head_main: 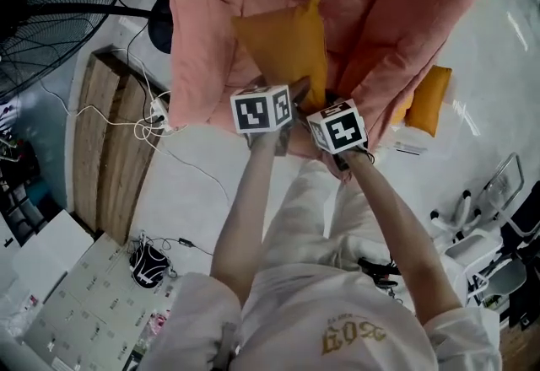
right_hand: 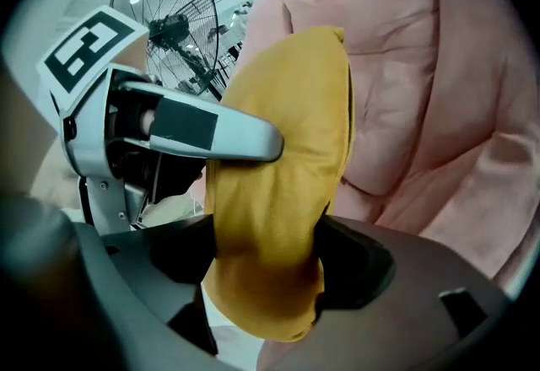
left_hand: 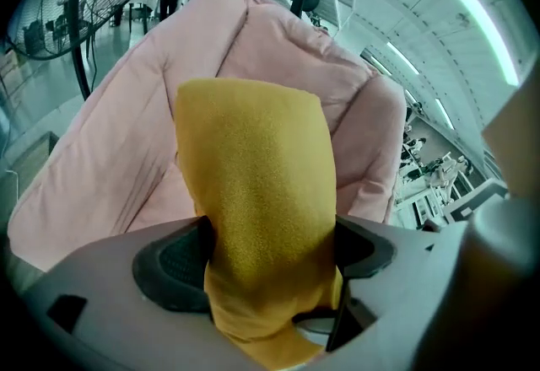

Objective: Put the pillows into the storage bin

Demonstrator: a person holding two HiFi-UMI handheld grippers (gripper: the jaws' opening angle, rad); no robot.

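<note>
A yellow pillow (head_main: 285, 42) stands on the seat of a big pink padded chair (head_main: 211, 7). Both grippers hold its near edge side by side. My left gripper (head_main: 295, 96) is shut on the yellow pillow (left_hand: 253, 184), whose fabric bunches between the dark pads (left_hand: 173, 264). My right gripper (head_main: 332, 106) is shut on the same pillow (right_hand: 283, 158), just right of the left gripper (right_hand: 181, 131). A second yellow pillow (head_main: 429, 98) lies at the chair's right side, partly hidden by the pink arm. No storage bin shows in any view.
A large black fan (head_main: 46, 2) stands at the upper left. A wooden board (head_main: 108, 154) with white cables and a power strip (head_main: 156, 115) lies left of the chair. White boxes (head_main: 59, 276) sit at the lower left, and metal-framed gear (head_main: 485, 226) at the right.
</note>
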